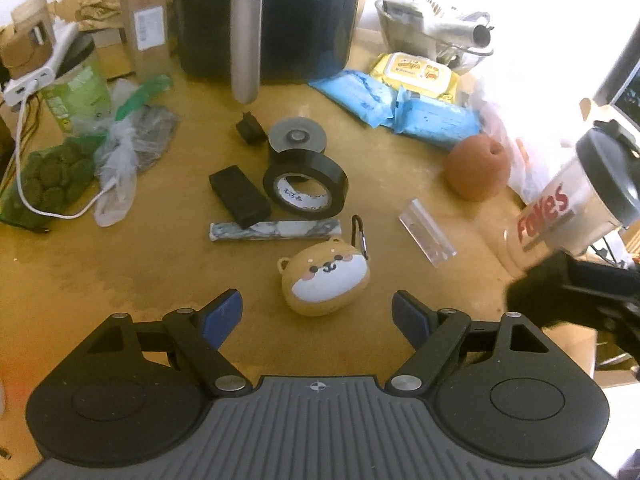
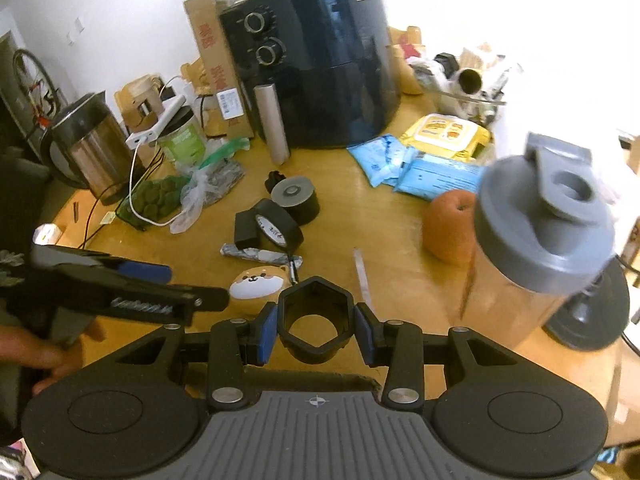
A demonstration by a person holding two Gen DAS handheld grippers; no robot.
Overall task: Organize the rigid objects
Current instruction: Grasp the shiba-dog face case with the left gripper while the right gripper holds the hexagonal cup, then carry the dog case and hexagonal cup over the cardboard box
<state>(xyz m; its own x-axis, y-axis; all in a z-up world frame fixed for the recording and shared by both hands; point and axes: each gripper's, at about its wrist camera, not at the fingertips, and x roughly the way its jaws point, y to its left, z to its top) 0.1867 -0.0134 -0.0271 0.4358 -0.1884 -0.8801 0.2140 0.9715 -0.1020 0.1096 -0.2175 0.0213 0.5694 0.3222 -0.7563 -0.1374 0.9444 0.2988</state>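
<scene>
My left gripper (image 1: 318,312) is open and empty, just short of a tan dog-face case (image 1: 325,279) with a carabiner on the wooden table (image 1: 120,272). Beyond it lie a marbled bar (image 1: 276,230), a black box (image 1: 239,196), a black tape roll (image 1: 305,186) and a grey-topped black disc (image 1: 296,136). My right gripper (image 2: 316,326) is shut on a black hexagonal ring (image 2: 316,322) above the table's near edge. The dog-face case (image 2: 260,283) sits just beyond it. The left gripper (image 2: 120,288) shows at the left of the right wrist view.
A dark air fryer (image 1: 268,16) stands at the back. A shaker bottle (image 2: 536,256) with a grey lid stands close on the right, beside an orange fruit (image 2: 448,228). A clear plastic strip (image 1: 426,232), blue and yellow wipe packs (image 1: 400,100), a kettle (image 2: 88,148) and bags crowd the sides.
</scene>
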